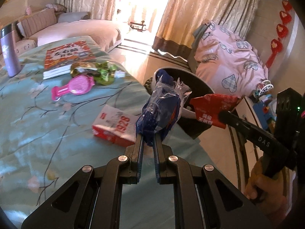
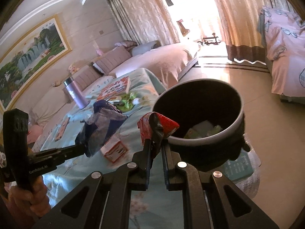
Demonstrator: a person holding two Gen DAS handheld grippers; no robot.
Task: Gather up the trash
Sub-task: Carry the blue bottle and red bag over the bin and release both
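Observation:
My left gripper is shut on a crumpled blue and clear plastic wrapper, held above the table edge near the bin; it also shows in the right wrist view. My right gripper is shut on a red snack wrapper, held at the near rim of the round dark trash bin. The red wrapper and the bin also show in the left wrist view. Some trash lies inside the bin. Green and gold wrappers lie on the table.
On the teal floral tablecloth lie a red and white box, a pink hand mirror, a book and a purple flask. A sofa stands behind; pink bedding is piled at the right.

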